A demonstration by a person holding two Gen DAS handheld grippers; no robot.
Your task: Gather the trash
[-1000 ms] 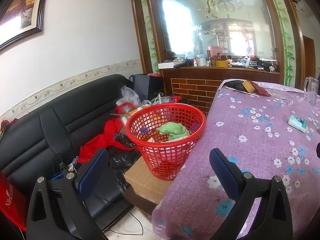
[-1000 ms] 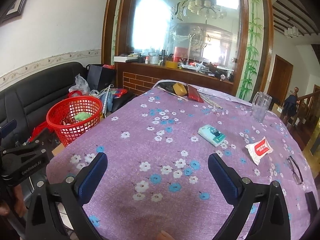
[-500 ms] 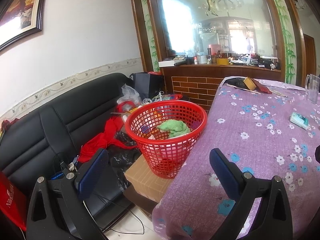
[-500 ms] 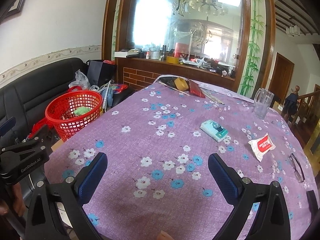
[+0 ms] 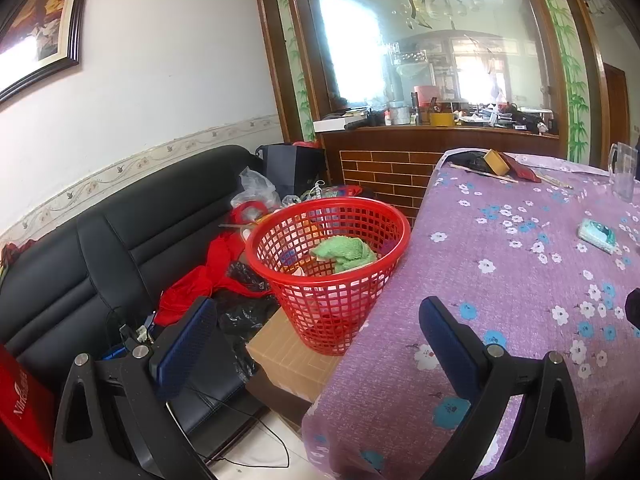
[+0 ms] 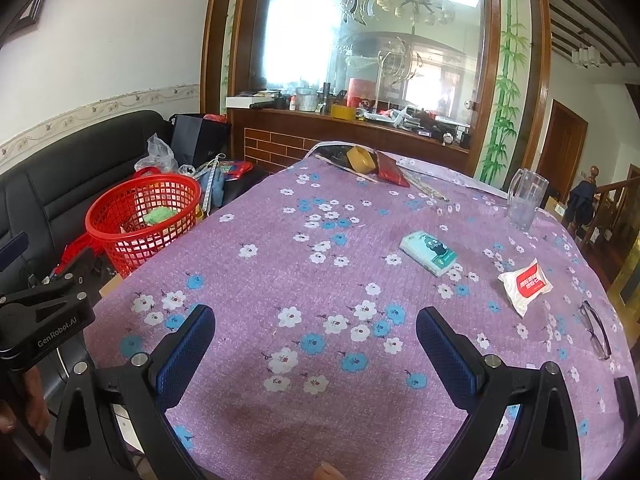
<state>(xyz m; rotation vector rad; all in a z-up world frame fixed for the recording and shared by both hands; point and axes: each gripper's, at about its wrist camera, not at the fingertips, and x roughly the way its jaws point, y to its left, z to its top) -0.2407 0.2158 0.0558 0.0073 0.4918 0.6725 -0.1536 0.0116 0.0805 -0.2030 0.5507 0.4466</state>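
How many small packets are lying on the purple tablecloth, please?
2: a teal tissue pack mid-table, and a red-and-white packet to its right, near the eyeglasses. None seems hidden.

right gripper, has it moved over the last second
Yes. The right gripper has drawn back slightly: the tissue pack and red basket sit a little higher and farther in its view.

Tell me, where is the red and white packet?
In the right wrist view, the red and white packet lies on the purple tablecloth, far right, between the tissue pack and the glasses.

Basket (image 6: 144,216) left of table (image 6: 280,280), tissue pack (image 6: 428,253) and wrapper (image 6: 526,286) on it
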